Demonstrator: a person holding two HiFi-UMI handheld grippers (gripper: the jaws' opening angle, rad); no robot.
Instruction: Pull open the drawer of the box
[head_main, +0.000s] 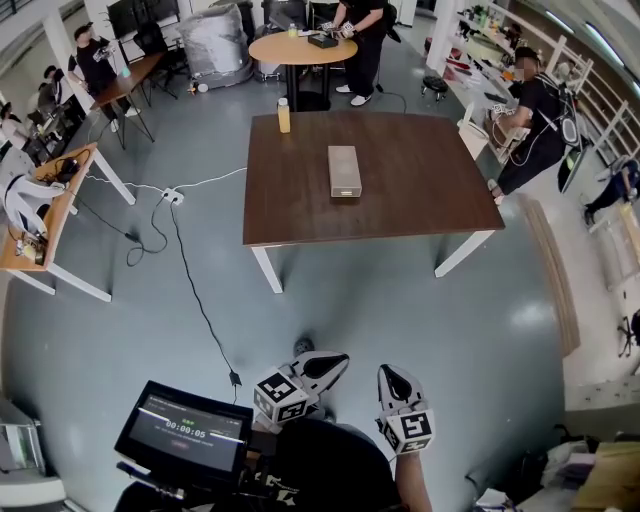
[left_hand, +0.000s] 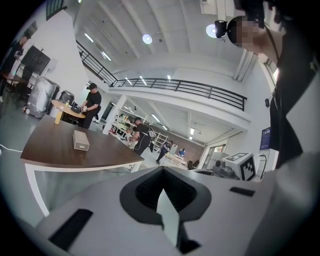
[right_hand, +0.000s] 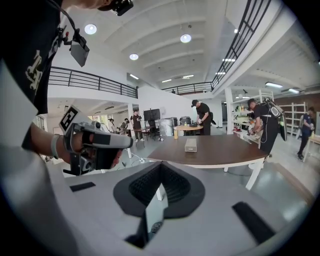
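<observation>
The small grey box (head_main: 344, 171) lies near the middle of the brown table (head_main: 420, 200), far ahead of me across the floor. Both grippers are held low and close to my body, well away from it. My left gripper (head_main: 335, 362) and my right gripper (head_main: 388, 377) are both shut with nothing in them. In the left gripper view the box (left_hand: 81, 140) sits on the table at the left, beyond the shut left gripper (left_hand: 162, 169). In the right gripper view the box (right_hand: 191, 145) is straight ahead past the shut right gripper (right_hand: 161, 165), and a hand holds the left gripper (right_hand: 95, 145) at the left.
An orange bottle (head_main: 284, 116) stands at the table's far left corner. A cable and power strip (head_main: 172, 196) run over the grey floor at the left. A screen (head_main: 185, 430) sits by my left side. People work at a round table (head_main: 300, 48) and at benches along the right.
</observation>
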